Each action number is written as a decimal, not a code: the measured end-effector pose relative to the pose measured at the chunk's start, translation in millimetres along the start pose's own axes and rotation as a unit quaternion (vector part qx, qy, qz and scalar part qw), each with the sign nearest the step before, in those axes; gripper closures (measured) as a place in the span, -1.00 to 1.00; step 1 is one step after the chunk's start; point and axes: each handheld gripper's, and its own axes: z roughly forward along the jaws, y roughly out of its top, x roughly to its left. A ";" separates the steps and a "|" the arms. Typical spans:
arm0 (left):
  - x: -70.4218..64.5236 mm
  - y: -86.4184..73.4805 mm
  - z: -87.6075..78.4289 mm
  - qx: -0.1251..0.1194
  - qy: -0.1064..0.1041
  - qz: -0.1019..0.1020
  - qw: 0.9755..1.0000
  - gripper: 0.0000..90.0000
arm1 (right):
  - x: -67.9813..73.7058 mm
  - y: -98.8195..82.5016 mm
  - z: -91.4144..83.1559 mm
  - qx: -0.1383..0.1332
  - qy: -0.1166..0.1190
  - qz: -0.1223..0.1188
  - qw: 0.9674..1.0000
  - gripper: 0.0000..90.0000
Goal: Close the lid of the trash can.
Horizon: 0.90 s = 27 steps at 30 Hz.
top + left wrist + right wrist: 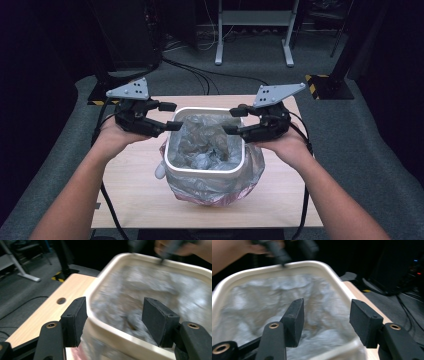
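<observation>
A: Entry one, the white plastic bin (205,167)?
B: In the left gripper view its near rim (130,342) runs off the bottom edge and its right side off the right edge; motion blur smears the crumpled translucent plastic liner bag (155,290) inside. The bin's floor is hidden beneath the liner.

A: Entry two, the far hand?
B: The person's right hand (190,248) is cut by the top edge and blurred. In the right gripper view, the left hand (234,251) likewise.

A: Entry three?
B: A small white object (160,171) beside the bin, half hidden, unidentifiable.
</observation>
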 end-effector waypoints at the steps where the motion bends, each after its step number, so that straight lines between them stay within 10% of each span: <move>1: 2.6 0.3 2.5 0.004 0.004 -0.002 1.000 -0.20 | 3.2 -0.8 0.6 0.002 0.009 -0.003 1.000 -0.01; 8: 14.3 -0.8 16.8 0.029 0.021 -0.012 0.999 -0.18 | 17.8 -8.3 3.7 0.017 0.042 -0.015 0.999 -0.02; 27: 32.0 -16.1 23.2 -0.003 0.008 -0.065 0.998 -0.23 | 22.9 -18.9 1.4 0.007 0.048 -0.019 0.999 -0.02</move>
